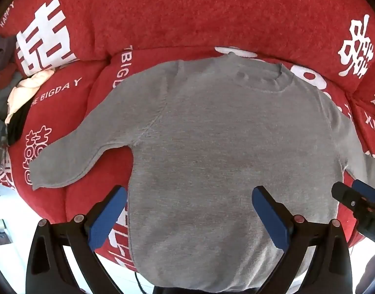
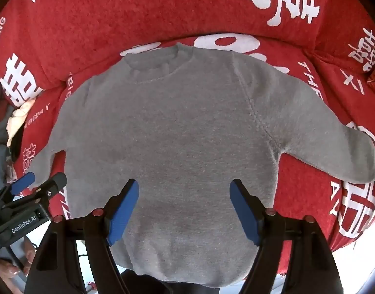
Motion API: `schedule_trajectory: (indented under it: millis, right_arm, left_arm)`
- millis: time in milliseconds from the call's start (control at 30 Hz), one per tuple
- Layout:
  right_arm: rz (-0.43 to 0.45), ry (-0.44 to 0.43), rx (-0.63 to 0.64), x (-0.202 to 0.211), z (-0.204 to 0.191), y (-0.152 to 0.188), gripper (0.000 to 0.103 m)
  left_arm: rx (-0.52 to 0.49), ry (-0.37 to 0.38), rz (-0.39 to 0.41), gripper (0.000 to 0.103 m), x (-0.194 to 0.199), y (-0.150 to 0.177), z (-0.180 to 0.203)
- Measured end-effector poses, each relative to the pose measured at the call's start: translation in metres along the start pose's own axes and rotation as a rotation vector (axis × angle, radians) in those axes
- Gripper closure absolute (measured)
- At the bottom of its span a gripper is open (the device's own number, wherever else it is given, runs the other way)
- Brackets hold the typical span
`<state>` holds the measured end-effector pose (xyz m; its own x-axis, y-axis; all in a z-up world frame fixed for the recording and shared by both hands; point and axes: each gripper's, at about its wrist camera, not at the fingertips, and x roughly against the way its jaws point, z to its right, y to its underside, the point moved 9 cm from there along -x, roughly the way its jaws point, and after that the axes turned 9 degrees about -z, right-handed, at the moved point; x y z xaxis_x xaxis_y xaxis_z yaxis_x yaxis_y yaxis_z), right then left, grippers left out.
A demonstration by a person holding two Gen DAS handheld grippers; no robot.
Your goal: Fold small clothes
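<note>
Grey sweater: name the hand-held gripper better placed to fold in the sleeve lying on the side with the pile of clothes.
Left. The left hand-held gripper hangs open over the grey sweater nearer that sleeve.

left gripper [image 1: 189, 214], right gripper [image 2: 184, 207]; jaws apart (downward)

Home setting, likely living room or bedroom. Soft seat or bed draped in red plush cover [image 1: 211, 12] printed with white double-happiness characters [image 1: 44, 39] plus "HAPPY WEDDING" and "THE BIGDAY" lettering: household wedding textile. Cushion-like bolsters under same cover at back and sides. Heap of loose clothes [image 1: 18, 93], cream, black and grey, at left edge. Grey child-size sweater [image 1: 224, 142] spread flat on cover. Pale floor beyond front edge.
</note>
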<state>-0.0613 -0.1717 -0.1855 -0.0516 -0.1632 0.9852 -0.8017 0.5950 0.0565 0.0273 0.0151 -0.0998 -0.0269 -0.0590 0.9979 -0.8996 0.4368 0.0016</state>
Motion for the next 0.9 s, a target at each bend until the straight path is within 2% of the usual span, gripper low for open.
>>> schedule_trajectory:
  millis: [900]
  right_arm:
    - [0.024,0.022,0.022,0.010,-0.010,-0.006,0.024]
  left_arm:
    - [-0.008,0.011,-0.008,0.000,0.006,0.000,0.006]
